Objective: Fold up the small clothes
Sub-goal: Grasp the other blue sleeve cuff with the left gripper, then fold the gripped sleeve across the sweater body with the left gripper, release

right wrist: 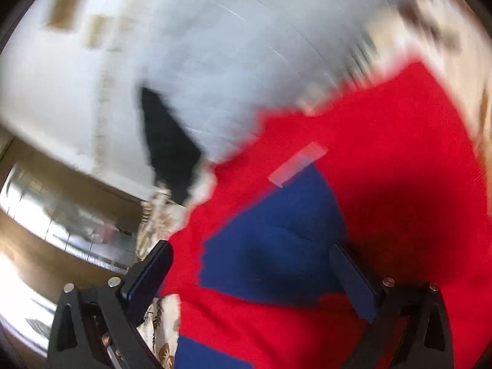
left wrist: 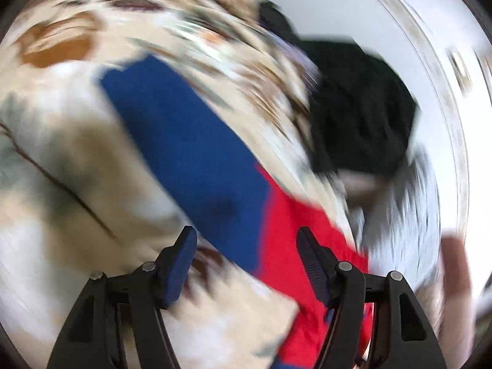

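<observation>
The left gripper (left wrist: 247, 240) is seen with its two blue-padded fingers (left wrist: 181, 264) spread well apart, nothing clamped between them. It is held over a red and blue garment (left wrist: 190, 141), which is laid flat on a cream bedspread with a brown leaf print (left wrist: 61, 141). The garment is stretched as a long band across the bedspread, its blue part reaching toward the far left and its red part running down to the near edge under the right-hand finger. Whether the pads touch the cloth cannot be told through the blur.

The right gripper (right wrist: 250, 258) is likewise shown with its fingers (right wrist: 152, 269) set wide apart and nothing pinched. In this view the garment (right wrist: 384, 160) fills the lower right, red around a blue panel that lies between the fingers, and a small pale label (right wrist: 296, 164) is seen at the upper edge of that panel. A strip of the leaf-print bedspread (right wrist: 161, 332) is visible beside the left-hand finger.

A black garment (left wrist: 363, 110) is heaped at the far right edge of the bedspread, next to a white fluffy item (left wrist: 399, 215) by the same edge. Behind these a white wall (left wrist: 338, 0) is seen. Both views are heavily smeared.
</observation>
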`<state>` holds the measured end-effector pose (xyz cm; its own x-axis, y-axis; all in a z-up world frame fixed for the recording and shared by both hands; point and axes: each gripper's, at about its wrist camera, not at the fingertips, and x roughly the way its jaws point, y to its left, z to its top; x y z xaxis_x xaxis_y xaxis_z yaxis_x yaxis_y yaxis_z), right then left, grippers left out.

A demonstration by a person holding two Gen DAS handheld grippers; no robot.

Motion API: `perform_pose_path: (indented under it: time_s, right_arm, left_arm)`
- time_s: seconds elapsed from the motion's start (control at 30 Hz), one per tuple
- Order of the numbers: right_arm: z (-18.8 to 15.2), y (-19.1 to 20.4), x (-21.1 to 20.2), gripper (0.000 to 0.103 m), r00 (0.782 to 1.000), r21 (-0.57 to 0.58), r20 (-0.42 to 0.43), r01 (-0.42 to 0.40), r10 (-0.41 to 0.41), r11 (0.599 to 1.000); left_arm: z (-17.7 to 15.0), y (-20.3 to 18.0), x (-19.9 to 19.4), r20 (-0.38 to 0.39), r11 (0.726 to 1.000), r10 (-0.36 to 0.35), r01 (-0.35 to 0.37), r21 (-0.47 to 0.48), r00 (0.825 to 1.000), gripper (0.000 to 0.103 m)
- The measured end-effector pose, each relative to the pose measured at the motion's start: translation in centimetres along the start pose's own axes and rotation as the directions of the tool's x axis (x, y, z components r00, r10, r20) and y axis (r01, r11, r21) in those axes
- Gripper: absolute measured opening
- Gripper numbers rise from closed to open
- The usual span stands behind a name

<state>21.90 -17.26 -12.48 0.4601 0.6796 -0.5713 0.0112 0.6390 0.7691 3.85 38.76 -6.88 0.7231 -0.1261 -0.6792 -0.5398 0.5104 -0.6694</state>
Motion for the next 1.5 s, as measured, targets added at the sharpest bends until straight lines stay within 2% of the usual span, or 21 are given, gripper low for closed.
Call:
perform_pose_path:
  time_s: [0.07,0.13,0.23,0.33,0.4,0.43,0.47,0.5,0.57,0.63,0.7,0.77,0.87,0.9,0.97,1.1,1.23,1.33,1.43,1.47,1.5]
  right_arm:
    - [-0.6,1.8,-1.1,0.101,0.999,-0.065,0.046,0.007,-0.004,0.998]
    - [-2.5,4.3,-2.7,0.102,0.994,-0.195,0.112,0.004,0.018,0.981]
    - [-6.6,6.3,-2.8,0.102,0.995,-0.325,0.104,0.022,0.012,0.945]
    - [-9.7,5.8,-1.3,0.102,0.997,-0.379,0.07,0.067,-0.043,0.923]
    - [-10.3,4.6,-0.2,0.101,0.997,-0.35,0.043,0.081,-0.071,0.933]
    - [-10.2,4.6,-0.5,0.101,0.997,-0.345,0.052,0.069,-0.055,0.936]
    - [-10.0,4.6,-0.6,0.102,0.998,-0.339,0.05,0.059,-0.045,0.939]
    - [-10.2,4.3,-0.5,0.102,0.998,-0.337,0.045,0.055,-0.043,0.94]
    - [-10.5,4.2,-0.4,0.102,0.998,-0.34,0.047,0.053,-0.04,0.939]
    - [-10.6,4.2,-0.3,0.102,0.998,-0.342,0.049,0.055,-0.04,0.938]
    - [-10.6,4.1,-0.3,0.102,0.998,-0.34,0.052,0.049,-0.033,0.939]
    - [-10.5,4.0,-0.4,0.102,0.998,-0.334,0.055,0.037,-0.02,0.942]
    - [-10.4,3.7,-0.6,0.102,0.998,-0.324,0.06,0.018,0.002,0.946]
    - [-10.4,3.6,-0.7,0.101,0.998,-0.321,0.061,0.009,0.011,0.947]
    - [-10.2,3.3,-1.1,0.101,0.997,-0.309,0.067,-0.011,0.033,0.951]
    - [-9.9,2.6,-2.5,0.1,0.99,-0.261,0.097,-0.075,0.104,0.962]
    - [-9.1,1.5,-4.7,0.1,0.972,-0.179,0.152,-0.148,0.176,0.973]
    - [-8.1,1.1,-7.2,0.101,0.954,-0.134,0.224,-0.174,0.201,0.976]
    - [-6.8,1.0,-11.1,0.102,0.913,-0.108,0.338,-0.203,0.228,0.973]
    - [-6.4,0.8,-12.2,0.102,0.9,-0.103,0.372,-0.205,0.229,0.973]
    - [-6.1,0.6,-13.2,0.102,0.888,-0.099,0.4,-0.204,0.227,0.974]
  left_arm:
    - [2.7,2.8,-0.5,0.029,0.997,-0.017,0.019,-0.077,0.999,0.068]
    - [5.1,4.8,-0.7,0.055,0.991,-0.01,0.017,-0.134,0.998,0.068]
    - [7.2,6.4,0.3,0.064,0.979,-0.028,0.041,-0.201,0.998,0.068]
    - [7.9,7.0,1.2,0.051,0.972,-0.016,0.028,-0.232,0.999,0.068]
    - [8.1,6.6,1.3,0.059,0.977,-0.01,0.022,-0.214,0.998,0.068]
    - [8.2,6.4,1.3,0.065,0.978,-0.008,0.022,-0.208,0.998,0.068]
    - [8.4,6.4,1.5,0.067,0.978,0.001,0.014,-0.21,0.998,0.064]
    - [8.5,6.8,1.5,0.065,0.975,0.04,-0.025,-0.22,0.997,0.04]
    - [8.5,7.4,1.3,0.032,0.964,0.139,-0.128,-0.233,0.99,0.007]
    - [8.4,7.1,0.8,0.038,0.964,0.159,-0.147,-0.22,0.987,0.006]
    - [7.8,3.9,-0.5,0.109,0.974,0.217,-0.208,-0.093,0.97,0.006]
    - [6.7,0.3,-1.7,0.174,0.972,0.226,-0.234,0.029,0.958,0.006]
    - [3.0,-8.2,-3.7,0.241,0.95,0.124,-0.185,0.252,0.963,0.006]
    - [1.8,-10.2,-4.0,0.242,0.939,0.096,-0.168,0.3,0.966,0.006]
    - [-1.6,-15.6,-4.2,0.215,0.9,0.015,-0.107,0.422,0.977,0.006]
    - [-10.0,-25.5,-3.2,0.09,0.798,-0.112,0.035,0.602,0.99,0.006]
    - [-18.3,-32.4,-0.7,-0.072,0.699,-0.17,0.172,0.694,0.983,0.006]
    - [-24.0,-35.8,2.5,-0.187,0.639,-0.162,0.248,0.728,0.969,0.006]
    - [-28.2,-36.2,7.3,-0.294,0.634,-0.073,0.272,0.724,0.953,0.011]
    - [-29.5,-35.6,9.8,-0.375,0.636,-0.013,0.297,0.712,0.927,0.026]
    - [-29.9,-34.7,11.6,-0.419,0.651,0.045,0.291,0.701,0.907,0.041]
